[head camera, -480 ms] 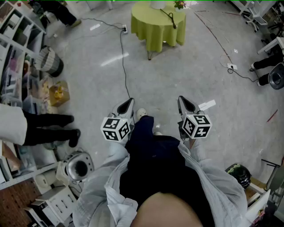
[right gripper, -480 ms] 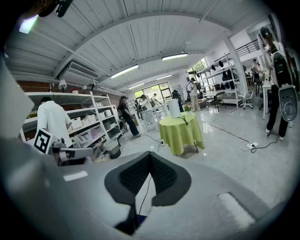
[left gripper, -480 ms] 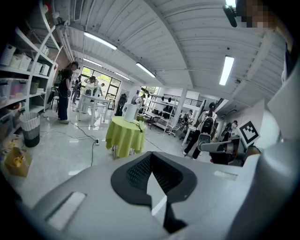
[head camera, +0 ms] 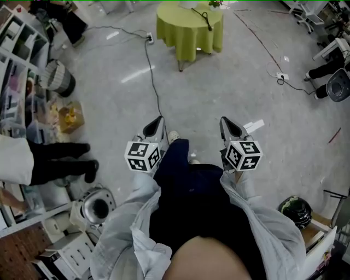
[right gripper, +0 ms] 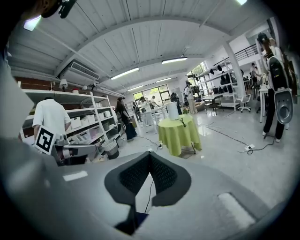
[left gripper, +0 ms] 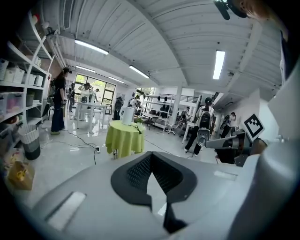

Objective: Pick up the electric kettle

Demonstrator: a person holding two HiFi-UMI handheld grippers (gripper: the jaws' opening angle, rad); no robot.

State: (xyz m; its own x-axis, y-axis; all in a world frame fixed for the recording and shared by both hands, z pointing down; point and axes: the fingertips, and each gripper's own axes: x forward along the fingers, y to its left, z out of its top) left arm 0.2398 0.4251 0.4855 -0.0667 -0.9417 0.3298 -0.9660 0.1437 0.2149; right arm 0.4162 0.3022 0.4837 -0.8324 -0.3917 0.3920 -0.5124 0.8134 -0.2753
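The white electric kettle stands on a round table with a yellow-green cloth, far ahead across the floor; the right gripper view has the kettle on that table too. In the head view only its base shows at the top edge. My left gripper and right gripper are held out level in front of my body, side by side and far from the table. Both point toward it. The left gripper is shut with its tips meeting on nothing, and so is the right gripper.
A black cable runs over the grey floor from a power strip by the table toward my feet. Shelving, a bin and a standing person are on the left. A steel pot is at lower left, a helmet at lower right.
The head view has shifted slightly, so the table and the cable sit a little further left and higher. Both grippers keep their places and stay shut.
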